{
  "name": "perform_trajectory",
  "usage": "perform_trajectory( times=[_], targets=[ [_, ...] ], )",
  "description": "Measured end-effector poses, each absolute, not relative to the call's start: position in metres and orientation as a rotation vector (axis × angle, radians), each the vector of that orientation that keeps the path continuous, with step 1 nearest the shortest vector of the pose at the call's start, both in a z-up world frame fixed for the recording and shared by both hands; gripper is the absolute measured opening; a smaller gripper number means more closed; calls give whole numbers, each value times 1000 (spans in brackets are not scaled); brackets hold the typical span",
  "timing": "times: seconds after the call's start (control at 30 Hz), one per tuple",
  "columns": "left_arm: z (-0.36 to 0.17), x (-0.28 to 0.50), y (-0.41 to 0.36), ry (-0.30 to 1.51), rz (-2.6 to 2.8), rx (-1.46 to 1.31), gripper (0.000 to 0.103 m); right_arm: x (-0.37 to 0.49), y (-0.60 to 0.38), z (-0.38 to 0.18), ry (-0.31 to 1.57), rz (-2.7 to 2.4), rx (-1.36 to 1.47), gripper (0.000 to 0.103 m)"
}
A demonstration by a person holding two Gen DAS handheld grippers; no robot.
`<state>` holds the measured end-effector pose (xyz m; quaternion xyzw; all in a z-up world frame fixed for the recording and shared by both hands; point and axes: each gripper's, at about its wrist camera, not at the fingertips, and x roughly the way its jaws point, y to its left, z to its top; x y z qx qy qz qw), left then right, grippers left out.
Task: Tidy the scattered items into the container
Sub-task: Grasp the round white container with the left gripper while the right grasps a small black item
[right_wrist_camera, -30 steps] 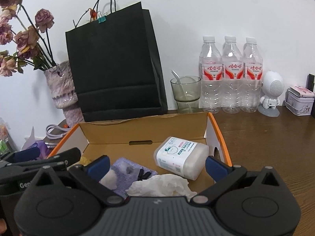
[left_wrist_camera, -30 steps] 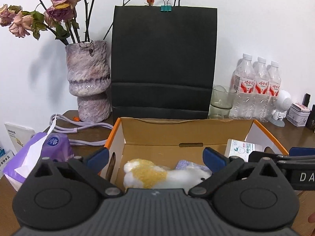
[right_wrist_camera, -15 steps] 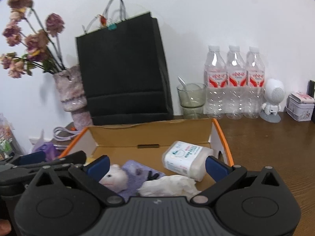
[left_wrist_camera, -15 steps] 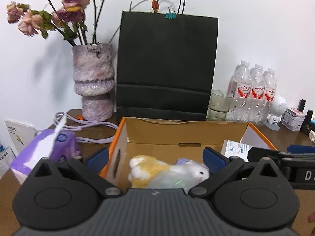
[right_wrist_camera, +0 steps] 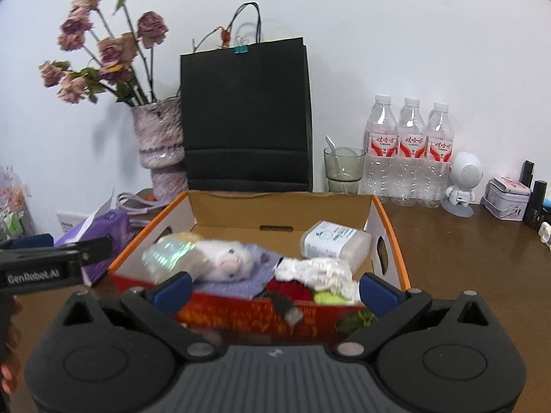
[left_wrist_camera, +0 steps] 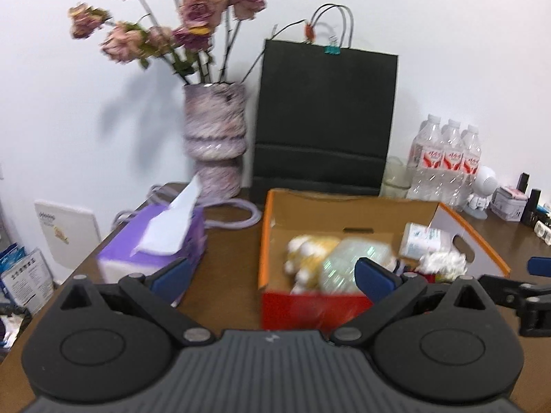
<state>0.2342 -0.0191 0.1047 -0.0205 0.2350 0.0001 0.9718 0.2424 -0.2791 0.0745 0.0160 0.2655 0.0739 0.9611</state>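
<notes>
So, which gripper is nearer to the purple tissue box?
Left. The left gripper has the purple tissue box just beyond its left finger; the right gripper faces the cardboard box, farther right.

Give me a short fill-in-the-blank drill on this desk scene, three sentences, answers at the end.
1. The plush toy lies inside the ____ box.
2. Behind the box stands a black paper ____, closed with a teal clip.
3. The number of water bottles by the wall is ____.

Answers: cardboard; bag; three
</notes>
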Motion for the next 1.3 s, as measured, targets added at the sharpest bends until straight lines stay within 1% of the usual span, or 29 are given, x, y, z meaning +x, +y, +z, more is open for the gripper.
perform_trajectory(
  times=[0.1,0.33,0.57,0.8,0.87,0.9,0.93,0.97,1.0,1.03,1.07,1.1,1.13,1.17,1.2,1.3],
  targets=[
    [96,221,-3,497,7,-47,103,228,-279,65,547,154,22,103],
    [60,212,12,578,-10,-44,103,214,-267,20,638,187,4,103],
    [35,230,-15,645,-82,0,103,223,-234,-13,688,227,-56,103],
    [16,253,-38,666,-140,18,103,239,-227,-23,700,232,-58,101],
    [8,257,-40,678,-150,23,99,243,-231,-26,706,236,-43,100],
    [7,259,-38,682,-154,15,97,243,-231,-27,702,238,-47,98],
    [6,260,-37,684,-151,12,93,243,-230,-27,699,241,-56,97],
    [7,259,-36,677,-143,13,83,243,-229,-27,695,249,-60,95],
    [7,259,-34,670,-139,8,77,242,-227,-27,692,260,-64,90],
    [8,258,-33,662,-141,3,65,241,-225,-26,685,274,-70,84],
    [9,257,-31,656,-147,-2,47,239,-222,-25,678,288,-74,72],
    [10,257,-31,652,-151,-1,39,238,-221,-24,672,297,-79,56],
    [10,256,-30,650,-152,3,39,237,-219,-22,667,305,-81,47],
    [11,255,-30,650,-152,1,39,236,-219,-22,662,311,-82,36],
    [11,254,-28,651,-151,-6,39,235,-219,-21,660,313,-81,29],
    [13,250,-25,639,-151,-18,39,234,-223,-20,656,305,-60,25]
  ],
)
